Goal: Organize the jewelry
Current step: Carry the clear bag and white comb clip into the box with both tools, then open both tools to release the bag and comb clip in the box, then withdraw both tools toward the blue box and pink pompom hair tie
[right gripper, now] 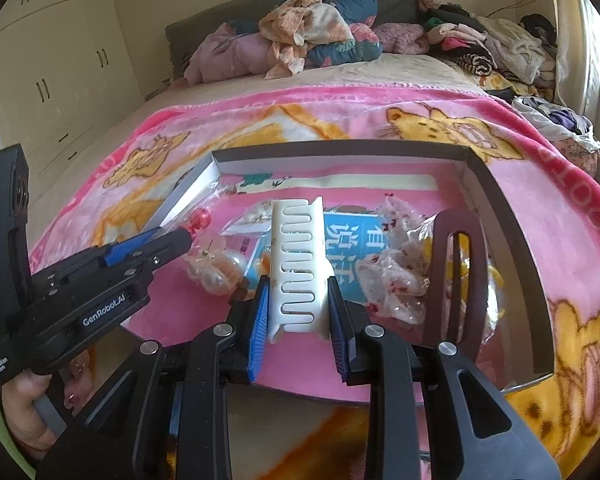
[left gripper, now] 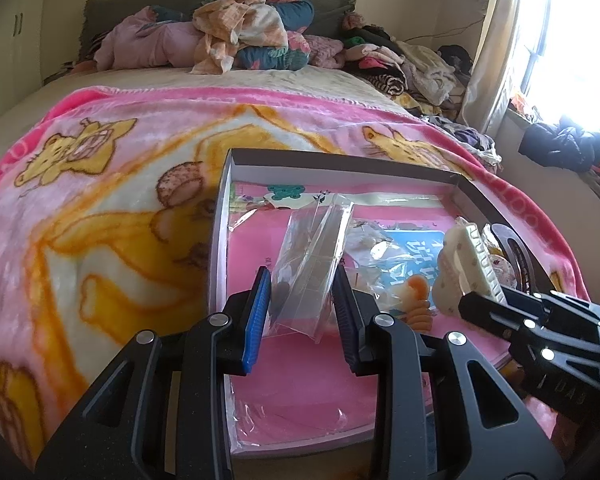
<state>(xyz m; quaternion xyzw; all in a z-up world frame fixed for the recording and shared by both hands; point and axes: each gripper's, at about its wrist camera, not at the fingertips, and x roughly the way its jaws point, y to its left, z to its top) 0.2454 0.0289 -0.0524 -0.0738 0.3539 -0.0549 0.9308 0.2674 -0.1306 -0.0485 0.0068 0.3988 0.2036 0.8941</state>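
Left wrist view: a clear plastic bag [left gripper: 310, 264] is pinched between the left gripper [left gripper: 302, 312] fingers, above the box [left gripper: 340, 160] on the bed. Judged light, limp, slippery.

Right wrist view: a white hair clip [right gripper: 300, 268] at 12 o'clock is clamped by the right gripper [right gripper: 298, 316]. Judged stiff, brittle-toothed; best held at the flanks.

My left hand-held gripper [left gripper: 302, 312] is matte black with ribbed blue finger pads [left gripper: 256, 316] and round silver pivot screws. Its side carries white "GenRobot.AI" lettering. My right hand-held gripper [right gripper: 298, 320] matches it. My left hand [right gripper: 32, 404] shows bare skin and pink-painted nails.
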